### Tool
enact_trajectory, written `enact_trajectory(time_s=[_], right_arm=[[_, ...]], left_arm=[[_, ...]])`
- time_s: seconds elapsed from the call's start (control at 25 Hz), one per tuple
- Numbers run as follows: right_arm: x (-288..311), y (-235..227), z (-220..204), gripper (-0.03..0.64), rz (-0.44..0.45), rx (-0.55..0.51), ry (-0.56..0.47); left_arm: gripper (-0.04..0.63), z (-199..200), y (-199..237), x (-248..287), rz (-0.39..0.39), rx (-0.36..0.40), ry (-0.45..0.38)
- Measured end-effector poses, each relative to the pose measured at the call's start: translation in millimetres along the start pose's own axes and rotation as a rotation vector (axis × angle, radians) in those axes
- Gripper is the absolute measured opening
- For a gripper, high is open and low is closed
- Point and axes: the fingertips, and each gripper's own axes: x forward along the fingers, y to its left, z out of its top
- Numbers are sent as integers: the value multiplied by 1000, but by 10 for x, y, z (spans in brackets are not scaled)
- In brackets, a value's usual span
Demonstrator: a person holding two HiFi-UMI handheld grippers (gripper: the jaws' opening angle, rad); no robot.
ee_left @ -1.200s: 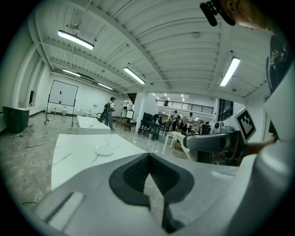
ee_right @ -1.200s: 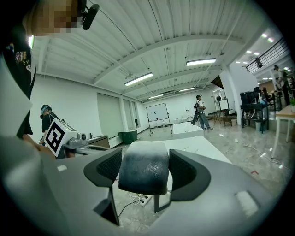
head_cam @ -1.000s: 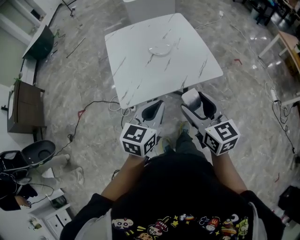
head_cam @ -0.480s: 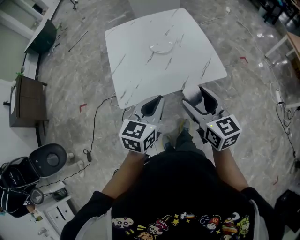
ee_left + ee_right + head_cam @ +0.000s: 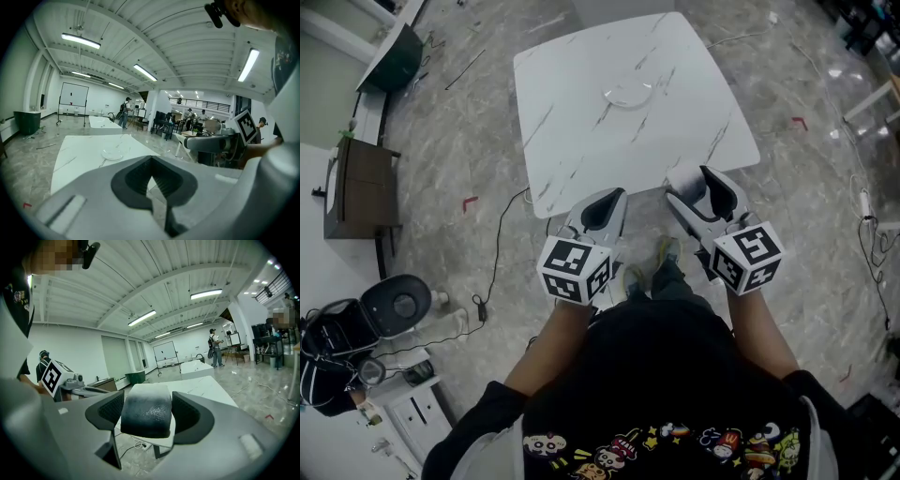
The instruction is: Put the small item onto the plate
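Grey, veined stone floor [image 5: 825,234] spreads under everything, and on it, ahead of both pairs of jaws, stands a white marble-patterned table [image 5: 581,131]. Its near edge lies just beyond the jaw tips in the head view. The person [image 5: 666,394], in a black top with cartoon prints along the hem, stands at that near edge and holds both tools out side by side, level with each other and a little apart.

The left gripper [image 5: 602,208] points at the table's near edge. Its jaws are closed together, the dark pads meeting at a seam, and nothing sits between them. The right gripper [image 5: 701,192] points the same way, with its tips at the table's near right corner. Its jaws are clamped on the item [image 5: 146,411], one dark pad pressed against each side of it.

A black cable [image 5: 497,253] trails over the floor to the left of the left jaws.

The plate [image 5: 628,92] is clear and shallow. It rests on the far half of the table, well ahead of both pairs of jaws and roughly in line with the gap between them. In the left gripper view it shows just left of the closed tips, far beyond them.

The item is a small rounded block, pale on top and shading to dark grey with a pebbled texture on the face turned to the camera. It sticks up above the right jaws, held off the table and well apart from the plate.
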Motion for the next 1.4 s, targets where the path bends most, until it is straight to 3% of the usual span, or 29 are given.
enact_trajectory(time_s=[0.76,1.4], right_arm=[[293,-732,155,344,102,-29,16],[460,-834,152,344,175,-56,37]], left_arm=[[0,169,6,717,83,-2,2],[0,196,152,663,194,-20,-2]])
